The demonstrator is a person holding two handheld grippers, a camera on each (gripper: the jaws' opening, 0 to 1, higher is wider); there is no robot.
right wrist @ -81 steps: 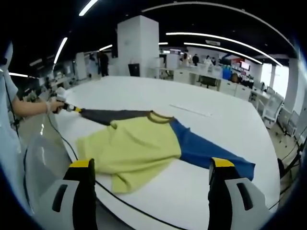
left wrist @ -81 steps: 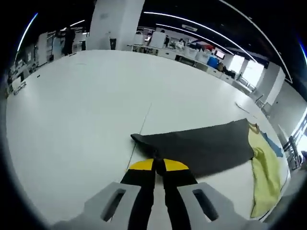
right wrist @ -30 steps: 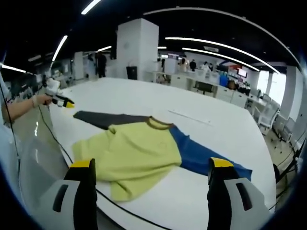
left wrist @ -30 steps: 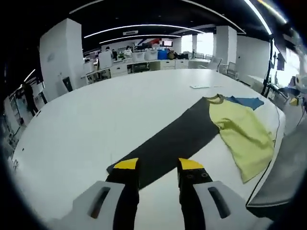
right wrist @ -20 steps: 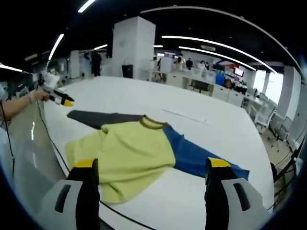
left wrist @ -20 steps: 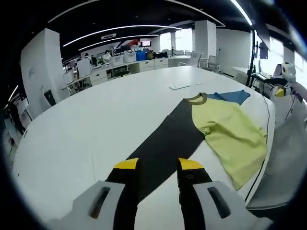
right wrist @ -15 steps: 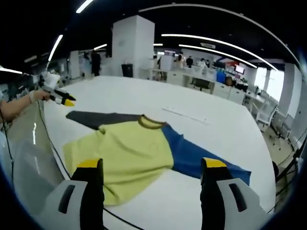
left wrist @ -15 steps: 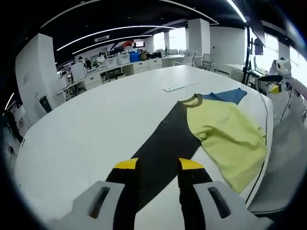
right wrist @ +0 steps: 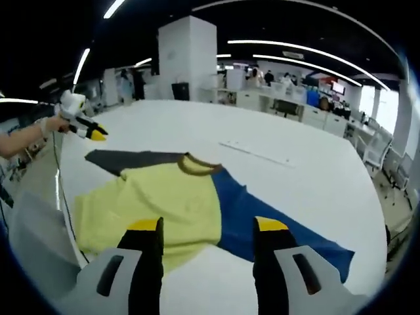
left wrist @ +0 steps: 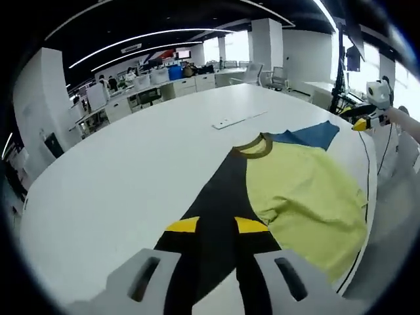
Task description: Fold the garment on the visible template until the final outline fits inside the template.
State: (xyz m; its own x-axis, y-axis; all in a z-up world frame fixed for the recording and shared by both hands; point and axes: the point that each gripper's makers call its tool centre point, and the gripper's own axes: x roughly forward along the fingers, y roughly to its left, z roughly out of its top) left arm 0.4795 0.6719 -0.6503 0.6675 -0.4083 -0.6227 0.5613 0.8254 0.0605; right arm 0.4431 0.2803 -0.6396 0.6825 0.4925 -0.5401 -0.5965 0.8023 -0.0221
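Note:
A long-sleeved shirt lies flat on the white table (left wrist: 118, 164). It has a yellow body (left wrist: 305, 193), an olive collar (left wrist: 254, 146), a dark grey sleeve (left wrist: 220, 190) and a blue sleeve (left wrist: 314, 134). My left gripper (left wrist: 216, 226) hovers open over the dark sleeve, which shows between its yellow-tipped jaws. In the right gripper view, my right gripper (right wrist: 208, 226) is open above the yellow body (right wrist: 157, 197), where it meets the blue sleeve (right wrist: 275, 226). The dark sleeve (right wrist: 125, 159) points toward the left gripper (right wrist: 84, 126), held in a hand.
A thin white strip (right wrist: 252, 152) lies on the table (right wrist: 295, 177) beyond the collar. A black cable (left wrist: 365, 197) runs along the table edge by the shirt's hem. The right gripper (left wrist: 367, 118) shows past that edge. Desks and people stand far behind.
The left gripper let go of the dark sleeve's end, opened, and swung to look along the sleeve from closer. The right gripper came nearer the shirt and its jaws narrowed.

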